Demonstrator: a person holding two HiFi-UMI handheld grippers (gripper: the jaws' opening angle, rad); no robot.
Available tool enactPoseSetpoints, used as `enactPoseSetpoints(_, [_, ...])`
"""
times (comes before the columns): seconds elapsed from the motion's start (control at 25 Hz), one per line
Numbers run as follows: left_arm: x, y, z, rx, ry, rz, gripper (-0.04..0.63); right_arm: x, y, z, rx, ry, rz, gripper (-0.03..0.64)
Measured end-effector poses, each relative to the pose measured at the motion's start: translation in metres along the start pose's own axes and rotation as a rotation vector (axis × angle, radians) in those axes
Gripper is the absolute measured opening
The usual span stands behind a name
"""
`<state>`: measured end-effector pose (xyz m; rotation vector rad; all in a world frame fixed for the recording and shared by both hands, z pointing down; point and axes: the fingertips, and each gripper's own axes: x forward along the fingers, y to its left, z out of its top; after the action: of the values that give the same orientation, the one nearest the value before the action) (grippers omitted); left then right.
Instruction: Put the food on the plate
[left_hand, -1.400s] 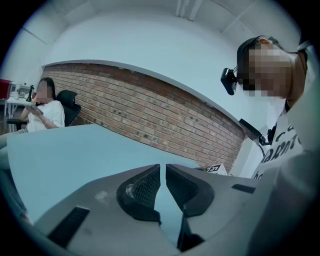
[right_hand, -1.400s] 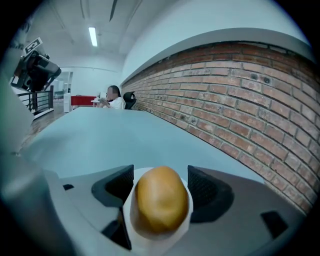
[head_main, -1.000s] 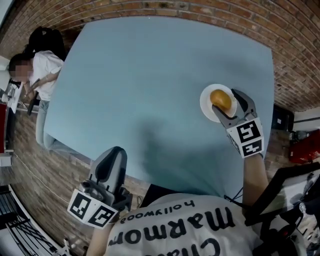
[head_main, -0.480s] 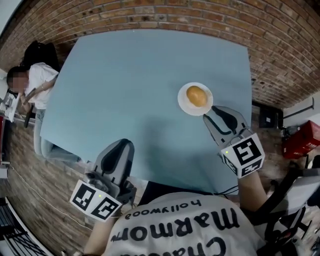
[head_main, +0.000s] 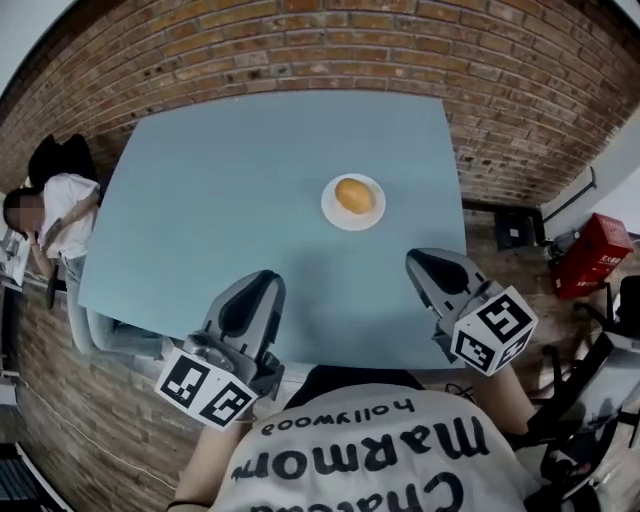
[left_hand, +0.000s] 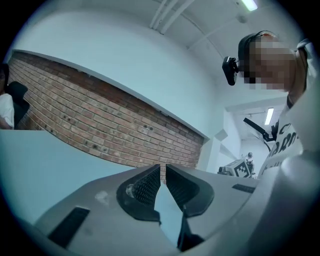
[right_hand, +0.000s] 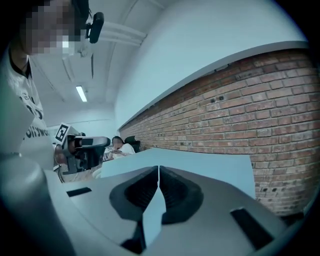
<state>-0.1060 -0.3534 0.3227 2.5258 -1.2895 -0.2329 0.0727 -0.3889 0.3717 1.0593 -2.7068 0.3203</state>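
A round golden bun (head_main: 353, 194) lies on a small white plate (head_main: 330, 214) right of centre on the light blue table (head_main: 220, 180). My right gripper (head_main: 421, 260) hovers over the table's near right corner, well back from the plate, shut with nothing in it. In the right gripper view its jaws (right_hand: 158, 168) meet tip to tip over the tabletop. My left gripper (head_main: 266, 279) hangs at the near edge, left of the plate, also shut and empty. In the left gripper view its tips (left_hand: 163, 166) almost touch.
A brick wall (head_main: 330, 50) runs behind the table. A seated person in white (head_main: 58, 215) is off the table's left side. A red box (head_main: 584, 254) and dark gear stand on the floor to the right.
My right gripper has let go of the bun, pulled back from the plate towards my body, and its jaws have closed. The bun stays on the plate. The left gripper has hardly moved.
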Motion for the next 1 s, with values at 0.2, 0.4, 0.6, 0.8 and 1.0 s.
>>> enactPoseSetpoints(0.2, [-0.016,-0.005,-0.004,0.004,0.006,-0.063,0.031,-0.018,0.036,-0.012,0.029,0.001,-0.009,0.017])
enactPoseSetpoints(0.4, [-0.046,-0.003,-0.036,-0.028,0.100,-0.055,0.031,-0.030,0.060,-0.036,0.096,0.015,-0.038,0.017])
enactPoseSetpoints(0.6, [-0.067,-0.002,-0.064,-0.038,0.158,-0.048,0.031,-0.052,0.066,-0.056,0.171,0.027,-0.094,0.017])
enactPoseSetpoints(0.8, [-0.072,0.005,-0.076,-0.033,0.179,-0.033,0.031,-0.064,0.058,-0.066,0.245,0.021,-0.141,0.017])
enactPoseSetpoints(1.0, [-0.070,0.010,-0.076,-0.020,0.184,-0.029,0.031,-0.066,0.046,-0.063,0.219,0.032,-0.180,0.017])
